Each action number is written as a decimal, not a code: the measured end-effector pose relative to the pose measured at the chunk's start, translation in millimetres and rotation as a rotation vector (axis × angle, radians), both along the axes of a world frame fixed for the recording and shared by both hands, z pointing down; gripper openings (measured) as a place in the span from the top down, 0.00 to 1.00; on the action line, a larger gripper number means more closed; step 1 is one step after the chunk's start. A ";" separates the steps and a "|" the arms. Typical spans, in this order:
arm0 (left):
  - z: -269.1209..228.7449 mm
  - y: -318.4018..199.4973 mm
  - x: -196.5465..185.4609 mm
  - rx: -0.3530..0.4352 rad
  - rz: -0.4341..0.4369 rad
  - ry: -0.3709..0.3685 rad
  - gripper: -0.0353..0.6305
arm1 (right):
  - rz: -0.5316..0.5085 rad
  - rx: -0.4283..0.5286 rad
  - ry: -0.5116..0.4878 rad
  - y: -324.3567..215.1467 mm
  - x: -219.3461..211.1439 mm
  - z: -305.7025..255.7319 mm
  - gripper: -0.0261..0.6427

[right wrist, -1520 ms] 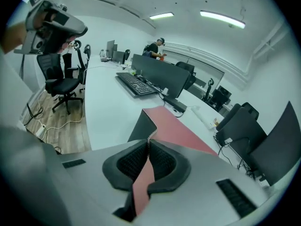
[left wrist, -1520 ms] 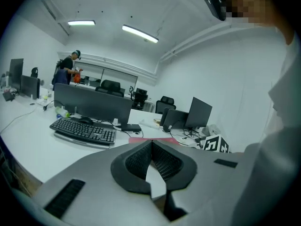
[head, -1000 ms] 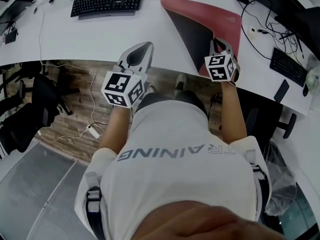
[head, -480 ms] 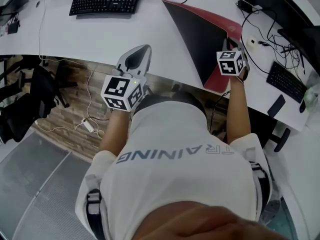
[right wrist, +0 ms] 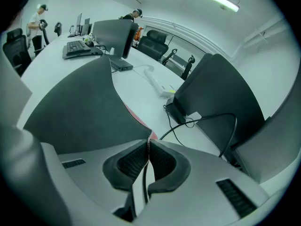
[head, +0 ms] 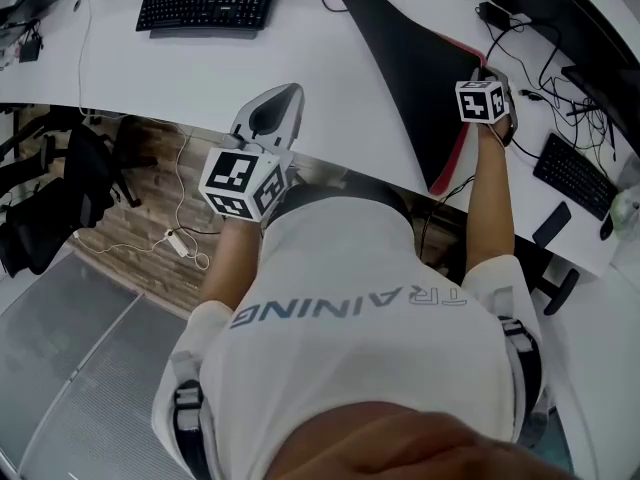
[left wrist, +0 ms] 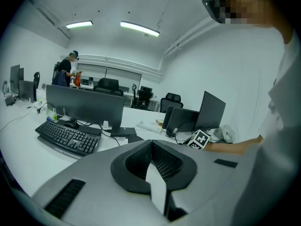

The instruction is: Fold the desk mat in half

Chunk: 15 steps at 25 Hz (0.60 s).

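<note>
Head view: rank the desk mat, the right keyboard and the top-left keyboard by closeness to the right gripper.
1. The desk mat: its edge is pinched in the right gripper.
2. The right keyboard: on the desk to that gripper's right.
3. The top-left keyboard: far across the desk, to the left.

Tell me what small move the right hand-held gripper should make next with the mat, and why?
Probably lower the pinched corner onto the layer beneath, squaring the edges. The right hand-held gripper is shut on the desk mat, black underside up, and a red strip of the lower layer shows along one side.
</note>
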<state>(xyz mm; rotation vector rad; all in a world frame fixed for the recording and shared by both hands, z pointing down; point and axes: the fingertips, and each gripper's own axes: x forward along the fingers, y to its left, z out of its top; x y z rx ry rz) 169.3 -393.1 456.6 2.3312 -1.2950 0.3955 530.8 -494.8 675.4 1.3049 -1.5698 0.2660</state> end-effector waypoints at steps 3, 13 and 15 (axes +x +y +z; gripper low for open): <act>0.2 -2.4 3.5 -0.002 0.001 -0.001 0.91 | 0.041 -0.006 0.018 -10.0 17.5 4.9 0.91; -3.3 -1.8 7.1 0.001 0.028 0.002 0.91 | 0.128 0.034 -0.018 -9.4 22.0 -5.5 0.87; -5.2 1.0 6.4 0.008 0.036 0.010 0.91 | 0.148 0.105 -0.029 -6.5 23.3 -28.4 0.86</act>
